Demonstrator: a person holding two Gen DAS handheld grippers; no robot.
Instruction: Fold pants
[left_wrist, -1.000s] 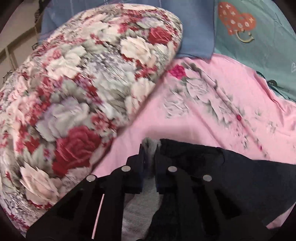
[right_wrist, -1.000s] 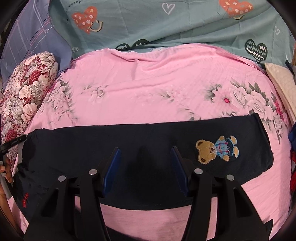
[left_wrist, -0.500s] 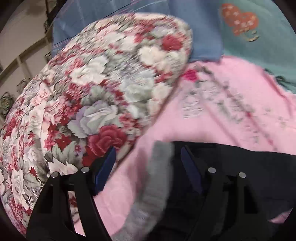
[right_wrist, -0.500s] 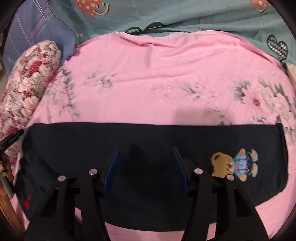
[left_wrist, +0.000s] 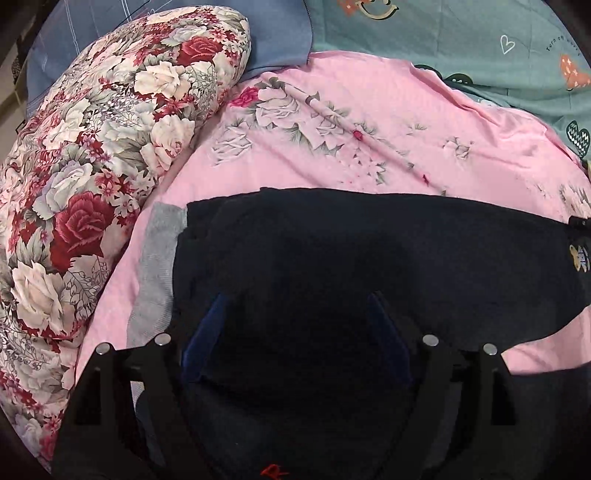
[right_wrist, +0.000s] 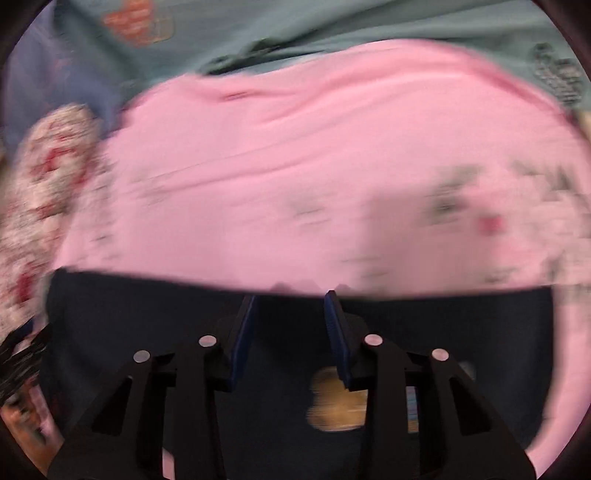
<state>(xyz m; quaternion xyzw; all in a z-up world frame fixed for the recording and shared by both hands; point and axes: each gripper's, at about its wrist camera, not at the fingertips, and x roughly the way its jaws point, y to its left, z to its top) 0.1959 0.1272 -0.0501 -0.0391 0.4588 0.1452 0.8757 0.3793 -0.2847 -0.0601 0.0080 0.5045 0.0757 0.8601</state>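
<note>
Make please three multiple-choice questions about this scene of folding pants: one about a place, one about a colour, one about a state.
1. Where does the grey waistband of the pants lie?
A. next to the flowered pillow
B. on the teal cover
C. under the bear patch

2. What colour is the sheet under the pants?
A. white
B. pink
C. yellow

3. What is the state of the left gripper?
A. shut on the waistband
B. shut on the pillow
C. open, holding nothing

Answers:
1. A: the grey band sits at the pants' end nearest the flowered pillow.
2. B: pink cloth with pale flowers surrounds the dark pants.
3. C: its blue fingers stand wide apart over the pants.
</note>
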